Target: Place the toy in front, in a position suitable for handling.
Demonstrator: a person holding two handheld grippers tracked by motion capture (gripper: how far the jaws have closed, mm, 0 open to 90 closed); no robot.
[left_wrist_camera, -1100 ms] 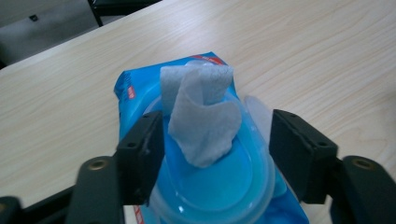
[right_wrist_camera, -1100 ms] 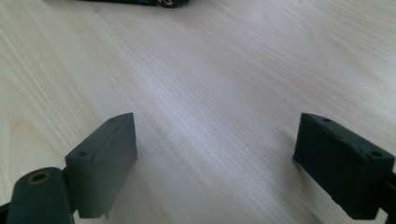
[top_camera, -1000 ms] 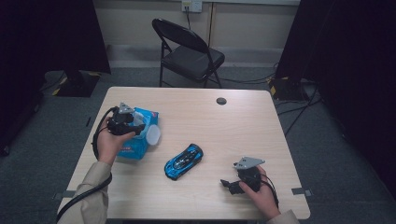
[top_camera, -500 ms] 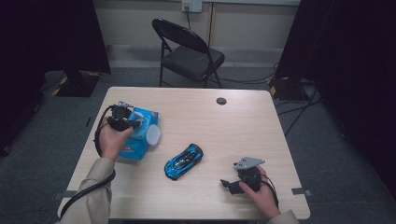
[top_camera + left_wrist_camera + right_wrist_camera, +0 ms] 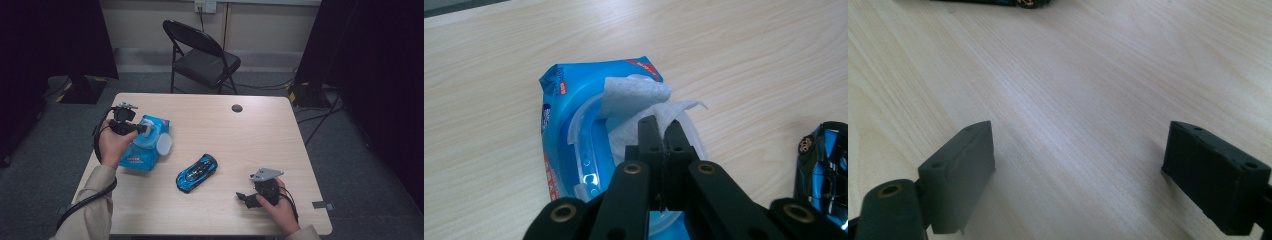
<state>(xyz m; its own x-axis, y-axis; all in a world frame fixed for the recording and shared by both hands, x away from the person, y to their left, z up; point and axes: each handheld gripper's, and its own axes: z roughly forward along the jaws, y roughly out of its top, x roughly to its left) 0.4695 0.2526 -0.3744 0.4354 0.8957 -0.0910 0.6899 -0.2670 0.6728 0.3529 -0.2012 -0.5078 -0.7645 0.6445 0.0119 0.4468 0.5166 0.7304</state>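
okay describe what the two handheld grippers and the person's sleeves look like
Both grippers are black with two blocky jaws on hinged links with brass-coloured pivots. The left gripper trails a looping black cable; the right gripper carries a grey three-cornered plate on top and a black cable as well. The sleeves are beige.

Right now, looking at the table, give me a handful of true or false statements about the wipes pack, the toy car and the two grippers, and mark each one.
1. The left gripper is pinching a wipe that sticks out of the blue wipes pack. True.
2. The pack's lid is shut. False: the white lid is flipped open.
3. The right gripper holds the toy car. False: its jaws stand wide apart over bare table, and the blue toy car lies apart from it.
4. A folding chair stands behind the table. True.
5. The toy car is red. False: it is blue and black.
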